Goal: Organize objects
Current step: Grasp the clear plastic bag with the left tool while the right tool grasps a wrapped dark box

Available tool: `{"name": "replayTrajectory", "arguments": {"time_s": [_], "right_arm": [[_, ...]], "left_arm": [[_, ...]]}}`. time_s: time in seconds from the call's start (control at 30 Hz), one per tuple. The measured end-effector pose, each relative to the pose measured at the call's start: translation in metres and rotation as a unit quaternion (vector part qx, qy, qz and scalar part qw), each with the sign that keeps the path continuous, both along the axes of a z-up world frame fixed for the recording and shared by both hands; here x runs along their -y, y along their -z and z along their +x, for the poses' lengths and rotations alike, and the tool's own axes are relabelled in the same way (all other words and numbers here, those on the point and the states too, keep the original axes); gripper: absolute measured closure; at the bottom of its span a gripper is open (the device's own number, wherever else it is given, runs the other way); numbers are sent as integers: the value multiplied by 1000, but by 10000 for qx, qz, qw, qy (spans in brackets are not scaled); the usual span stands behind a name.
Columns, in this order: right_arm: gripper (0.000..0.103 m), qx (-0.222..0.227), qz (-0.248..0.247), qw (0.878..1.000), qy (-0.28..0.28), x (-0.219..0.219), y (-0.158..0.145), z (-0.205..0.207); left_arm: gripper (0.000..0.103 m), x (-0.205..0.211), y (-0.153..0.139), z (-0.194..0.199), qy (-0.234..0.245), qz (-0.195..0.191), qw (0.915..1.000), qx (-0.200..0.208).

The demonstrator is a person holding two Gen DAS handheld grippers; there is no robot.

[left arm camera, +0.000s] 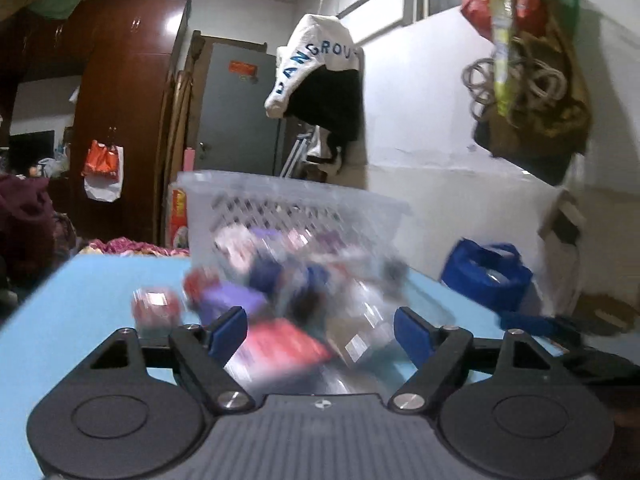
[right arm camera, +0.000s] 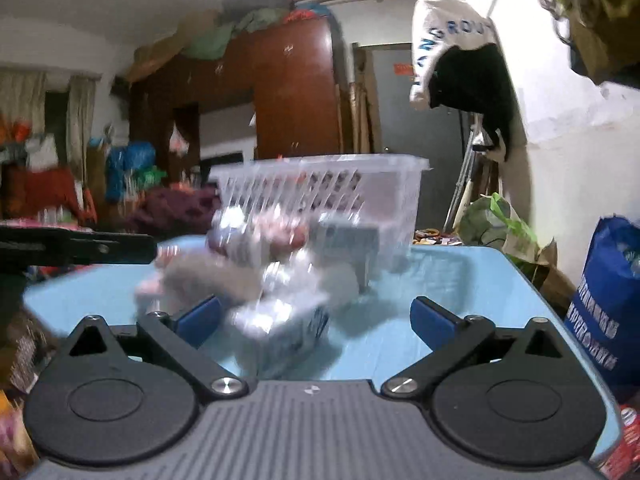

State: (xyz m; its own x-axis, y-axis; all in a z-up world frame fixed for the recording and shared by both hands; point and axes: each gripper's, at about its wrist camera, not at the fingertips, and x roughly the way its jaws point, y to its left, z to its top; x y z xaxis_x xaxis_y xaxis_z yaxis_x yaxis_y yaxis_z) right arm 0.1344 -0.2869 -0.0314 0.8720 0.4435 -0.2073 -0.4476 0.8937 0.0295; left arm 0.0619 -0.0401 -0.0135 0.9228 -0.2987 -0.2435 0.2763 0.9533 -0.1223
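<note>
While both wrist views are smearing with motion blur, I am reading the scene as a pile of small packaged goods (left arm camera: 304,300) lying loose on the light blue table (left arm camera: 80,300), just in front of a clear plastic basket (left arm camera: 288,208) with lattice sides. I am judging that the basket is standing at the far side as the place the goods belong, which is why everything is clustering at its foot.

I am holding the left gripper (left arm camera: 320,330) low over the near edge of the pile with its blue pads spread wide and nothing between them; a red packet (left arm camera: 280,344) is lying just past the fingertips, and a small red-and-white item (left arm camera: 156,306) is sitting apart to the left.

I am keeping the right gripper (right arm camera: 316,316) spread apart and empty too, with a white-and-blue box (right arm camera: 280,328) lying between its fingers, not gripped. I take this as lining up for a first pick.

The goods are showing as purple, dark blue, red and white shapes, several glinting like foil or film wrap; the blur is hiding labels and exact outlines. Some seem to be sitting inside the basket, though I cannot tell which.
</note>
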Motion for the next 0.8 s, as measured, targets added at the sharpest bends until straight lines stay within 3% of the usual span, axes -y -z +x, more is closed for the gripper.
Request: {"name": "replayTrajectory", "arguments": {"time_s": [0.1,0.23,0.33,0.4,0.47,0.6,0.8], "right_arm": [[0,-68,-136,9999,-64,-11,-2,9],[5,-37,-210,9998,-23,-19,-3,12],[17,-87,-256,9996,-42,-22,2,10],[39,-135,-239,9995,-133,-24,5,9],[53,-220,-228,9994,-122,-22,7,7],[54,-135,-150,9998,-37,-13,7,-2],[55,1,-14,9999,106,4,-2,-7]], "left_arm": [[19,9,6,-12,13,288,9994,165],[19,4,12,-18,233,172,9991,303],[19,4,17,-15,227,153,9993,241],[19,6,23,-14,245,179,9994,189],[19,11,27,-13,255,226,9993,176],[19,21,32,-15,124,520,9982,283],[21,33,34,-5,65,635,9977,210]]}}
